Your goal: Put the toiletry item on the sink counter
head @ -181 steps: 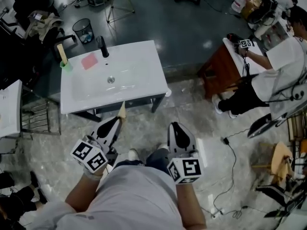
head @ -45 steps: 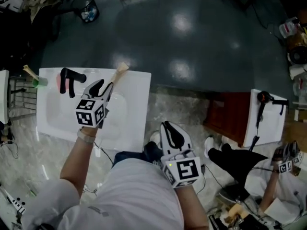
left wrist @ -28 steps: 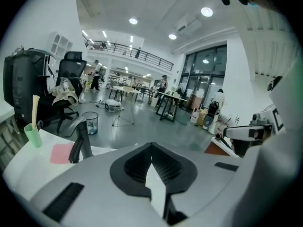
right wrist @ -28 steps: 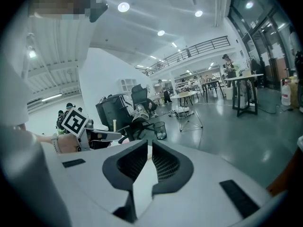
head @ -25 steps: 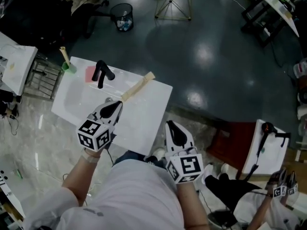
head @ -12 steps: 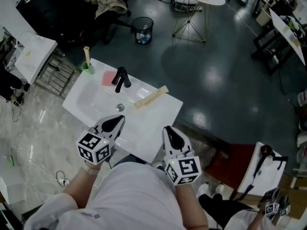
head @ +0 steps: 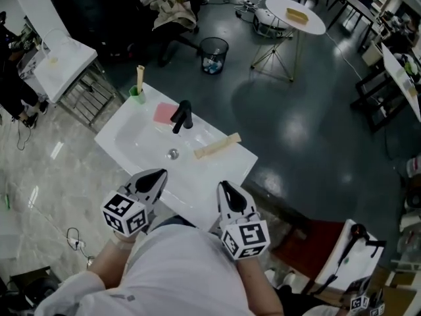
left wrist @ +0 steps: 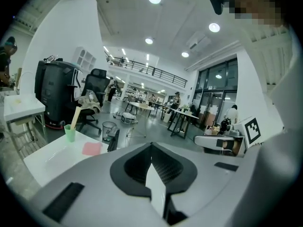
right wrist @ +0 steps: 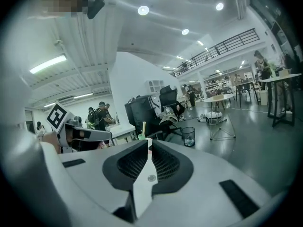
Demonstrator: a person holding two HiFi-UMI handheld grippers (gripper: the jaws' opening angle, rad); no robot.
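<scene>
The toiletry item (head: 217, 146), a long tan box, lies flat on the white sink counter (head: 141, 125) to the right of the black faucet (head: 182, 115). My left gripper (head: 160, 174) hovers over the counter's near edge, well short of the box, with its jaws shut and nothing in them. In the left gripper view its jaws (left wrist: 151, 146) meet in a closed seam. My right gripper (head: 223, 185) is beside it near the counter's front right corner, also shut and empty, as the right gripper view (right wrist: 147, 144) confirms.
A green cup (head: 137, 95) holding a tan stick stands at the counter's back corner, with a pink pad (head: 164, 112) next to the faucet. A drain (head: 172, 154) sits in the basin. A bin (head: 214, 47) and a round table (head: 295, 15) stand beyond.
My left gripper has drawn back from the tan box toward the counter's near edge. The box stays lying on the counter. The head view has swung.
</scene>
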